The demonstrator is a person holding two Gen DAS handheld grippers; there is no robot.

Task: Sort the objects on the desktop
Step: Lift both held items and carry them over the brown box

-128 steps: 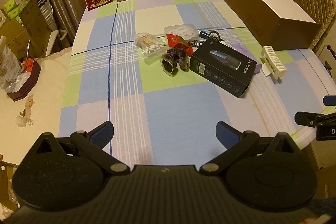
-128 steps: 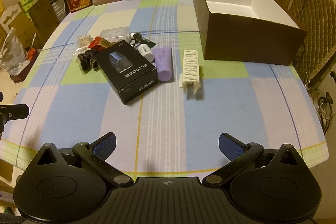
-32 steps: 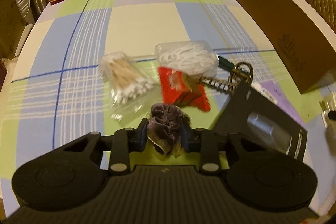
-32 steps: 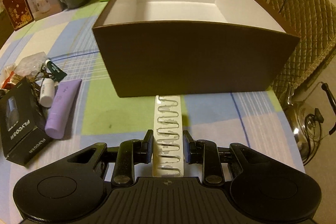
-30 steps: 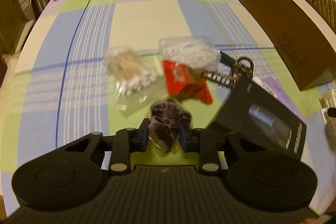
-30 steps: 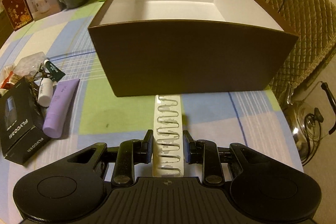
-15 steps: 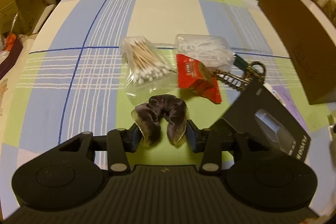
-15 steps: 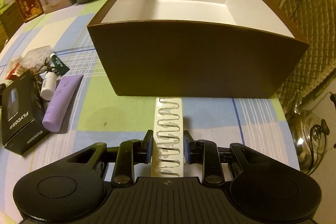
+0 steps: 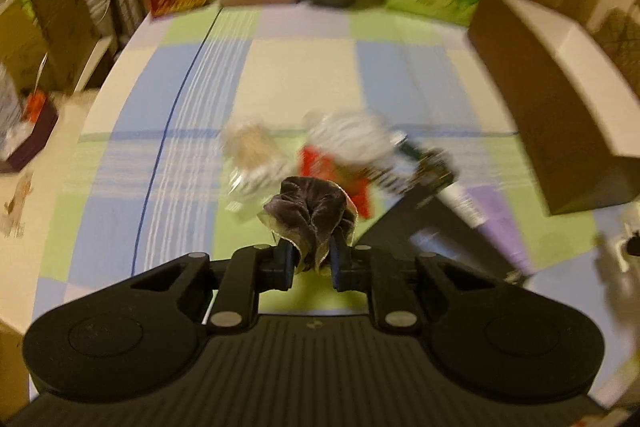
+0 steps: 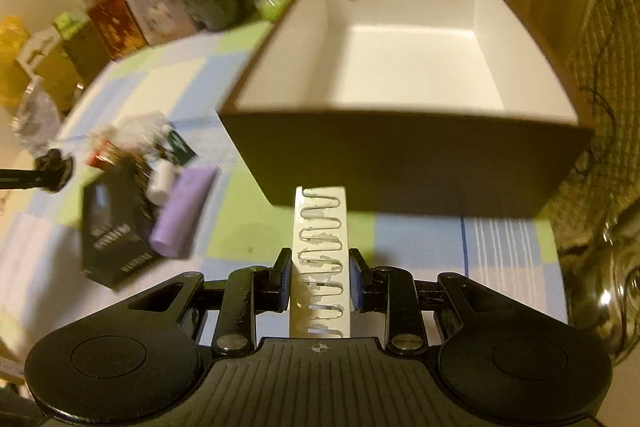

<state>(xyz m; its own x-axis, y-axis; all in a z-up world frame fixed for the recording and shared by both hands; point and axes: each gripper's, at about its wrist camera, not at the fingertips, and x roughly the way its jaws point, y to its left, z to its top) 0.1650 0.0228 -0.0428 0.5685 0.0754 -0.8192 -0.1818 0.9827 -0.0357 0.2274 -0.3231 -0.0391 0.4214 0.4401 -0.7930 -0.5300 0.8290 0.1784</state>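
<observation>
Both grippers have lifted their things up off the checked cloth [image 9: 304, 75] since a moment ago. Left gripper [image 9: 314, 257] is clamped tight on the scrunchie [image 9: 310, 213], up in the air, well to the left of the brown box [image 10: 404, 155]. Right gripper [image 10: 320, 277] is squeezed on the white clip [image 10: 321, 259], held just in front of the box, with the black box [image 10: 114, 223] and purple tube [image 10: 182, 209] lying on the cloth to the box's left.
</observation>
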